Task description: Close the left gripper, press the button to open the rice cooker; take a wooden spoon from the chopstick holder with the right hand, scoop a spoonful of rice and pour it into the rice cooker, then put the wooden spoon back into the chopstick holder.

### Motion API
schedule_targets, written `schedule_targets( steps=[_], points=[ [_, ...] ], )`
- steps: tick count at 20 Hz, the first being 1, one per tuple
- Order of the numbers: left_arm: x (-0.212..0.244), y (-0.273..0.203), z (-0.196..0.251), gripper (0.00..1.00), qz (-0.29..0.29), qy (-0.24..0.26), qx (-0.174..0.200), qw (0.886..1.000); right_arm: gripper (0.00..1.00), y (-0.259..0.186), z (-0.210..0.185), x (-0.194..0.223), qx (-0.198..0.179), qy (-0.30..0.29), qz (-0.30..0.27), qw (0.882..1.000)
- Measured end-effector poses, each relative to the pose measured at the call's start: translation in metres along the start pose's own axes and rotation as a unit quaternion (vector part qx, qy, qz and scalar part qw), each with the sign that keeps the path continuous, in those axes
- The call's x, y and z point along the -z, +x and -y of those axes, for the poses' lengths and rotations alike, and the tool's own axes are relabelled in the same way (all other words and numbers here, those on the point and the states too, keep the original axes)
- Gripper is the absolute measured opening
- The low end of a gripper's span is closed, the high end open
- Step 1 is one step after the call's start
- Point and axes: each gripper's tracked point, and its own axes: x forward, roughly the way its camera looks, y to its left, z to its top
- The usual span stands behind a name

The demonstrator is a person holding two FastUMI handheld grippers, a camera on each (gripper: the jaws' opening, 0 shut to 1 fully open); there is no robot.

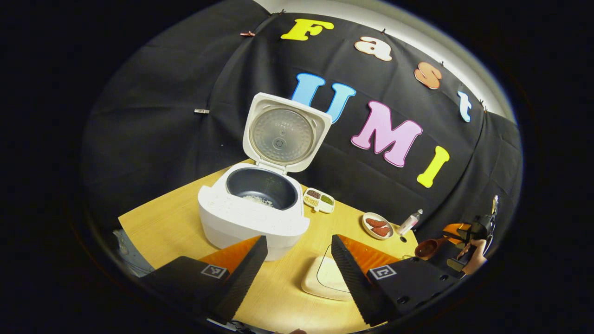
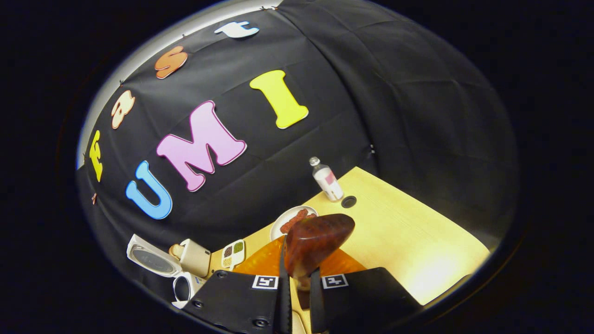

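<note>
We have the right gripper point(image 2: 297, 278) clamped on the wooden spoon point(image 2: 315, 243), both fingers pinching the handle just below the bowl, bowl tipped up and away over the counter point(image 2: 408, 241). The spoon looks stiff, light and glossy, so we judge it a bit slick; the hold near the bowl is fine for carrying, but for dropping it back in the holder more free handle would help. The left gripper point(image 1: 297, 260) hangs with fingers wide apart, holding nothing, in front of the rice cooker point(image 1: 253, 218). Its lid point(image 1: 283, 134) stands upright, and a small patch of rice point(image 1: 257, 200) lies in the dark inner pot. We can't pick out the chopstick holder with any certainty. The small bottle point(image 2: 327, 181) has a label, and the cooker panel has marks, but both are too small to read.
</note>
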Motion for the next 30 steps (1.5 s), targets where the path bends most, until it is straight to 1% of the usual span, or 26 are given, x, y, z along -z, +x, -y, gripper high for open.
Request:
schedule_targets(
  steps=[3,5,7,8,9,11,15,17,18,19,21,22,23,25,27,30],
  points=[
    [-0.002,-0.003,0.012,0.95,0.007,0.008,-0.012,1.000,0.19,0.012,0.029,0.017,0.019,-0.002,-0.018,1.000],
    [-0.002,-0.005,0.020,0.96,0.013,0.014,-0.022,1.000,0.19,0.020,0.038,0.023,0.022,-0.009,-0.024,0.999],
    [-0.002,-0.008,0.025,0.95,0.018,0.015,-0.030,0.999,0.19,0.026,0.037,0.038,0.017,-0.011,-0.035,0.999],
    [-0.002,-0.010,0.027,0.95,0.020,0.013,-0.035,0.999,0.14,0.031,0.039,0.045,0.016,-0.015,-0.044,0.999],
    [0.001,-0.011,0.030,0.95,0.020,0.010,-0.039,0.999,0.19,0.036,0.042,0.051,0.017,-0.020,-0.048,0.999],
    [0.003,-0.016,0.033,0.95,0.020,0.002,-0.046,0.999,0.20,0.044,0.046,0.062,0.021,-0.033,-0.051,0.998],
    [0.002,-0.028,0.031,0.95,0.034,0.011,-0.067,0.997,0.20,0.047,0.051,0.079,0.023,-0.040,-0.060,0.997],
    [0.002,-0.031,0.029,0.95,0.036,0.007,-0.073,0.997,0.23,0.049,0.053,0.084,0.020,-0.040,-0.073,0.996],
    [0.002,-0.032,0.027,0.95,0.038,0.005,-0.077,0.996,0.19,0.049,0.053,0.086,0.019,-0.040,-0.079,0.996],
    [0.001,-0.032,0.025,0.95,0.039,0.004,-0.079,0.996,0.26,0.047,0.053,0.084,0.016,-0.038,-0.075,0.996],
    [-0.001,-0.032,0.021,0.95,0.043,0.007,-0.084,0.996,0.34,0.045,0.057,0.079,0.020,-0.042,-0.067,0.997],
    [-0.006,-0.032,0.018,0.96,0.047,0.013,-0.087,0.995,0.62,0.042,0.058,0.079,0.019,-0.042,-0.066,0.997],
    [-0.012,-0.031,0.015,0.96,0.052,0.022,-0.090,0.994,0.74,0.038,0.059,0.077,0.021,-0.041,-0.067,0.997],
    [-0.028,-0.027,0.000,0.95,0.061,0.043,-0.113,0.991,0.99,0.028,0.063,0.073,0.027,-0.039,-0.061,0.997],
    [-0.048,-0.021,-0.008,0.95,0.071,0.053,-0.112,0.990,0.98,0.015,0.067,0.068,0.031,-0.043,-0.048,0.997],
    [-0.087,-0.012,-0.013,0.95,0.091,0.072,-0.100,0.988,0.99,-0.019,0.085,0.064,0.048,-0.067,-0.041,0.996]
  ],
)
